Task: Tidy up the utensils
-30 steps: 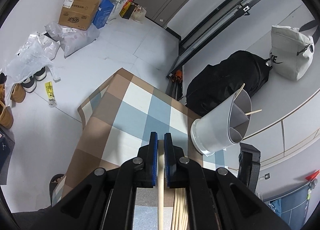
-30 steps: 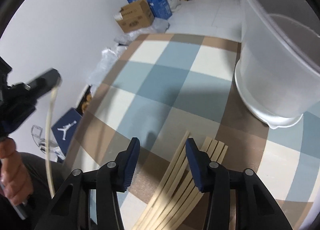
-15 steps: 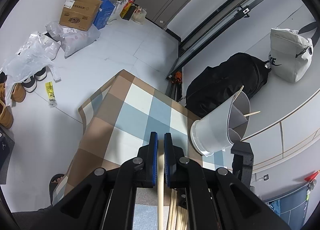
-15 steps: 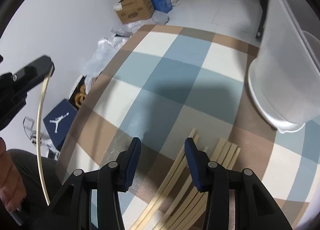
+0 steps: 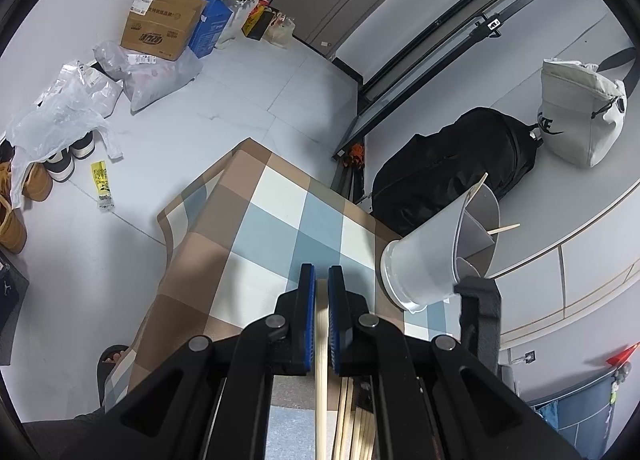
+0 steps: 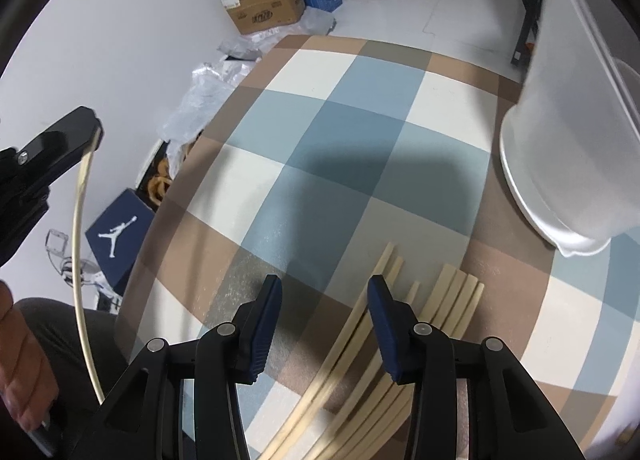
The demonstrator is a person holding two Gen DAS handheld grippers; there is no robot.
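My left gripper [image 5: 322, 280] is shut on one pale wooden chopstick [image 5: 321, 360], which hangs down from its blue pads. The right wrist view shows that same left gripper [image 6: 94, 132] at the left edge, held above the table's side, with the chopstick [image 6: 80, 244] trailing below it. My right gripper [image 6: 323, 288] stands open and empty above the checked tablecloth [image 6: 328, 140], its right finger over the tips of several loose chopsticks [image 6: 448, 296] lying on the cloth. A white divided utensil holder [image 5: 436, 256] stands at the right with two sticks in it; its base [image 6: 560, 164] shows in the right wrist view.
The table edge drops to a grey floor with cardboard boxes [image 5: 164, 24], plastic bags [image 5: 60, 108] and shoes [image 5: 64, 160]. A black backpack [image 5: 452, 172] and a grey bag [image 5: 580, 112] lie behind the holder. A dark blue shoebox [image 6: 120, 236] sits beside the table. A hand [image 6: 24, 372] grips the left tool.
The right gripper has shifted a little left and tilted further down over the loose chopsticks, so the holder has slid toward the right edge. The left gripper keeps still with its chopstick.
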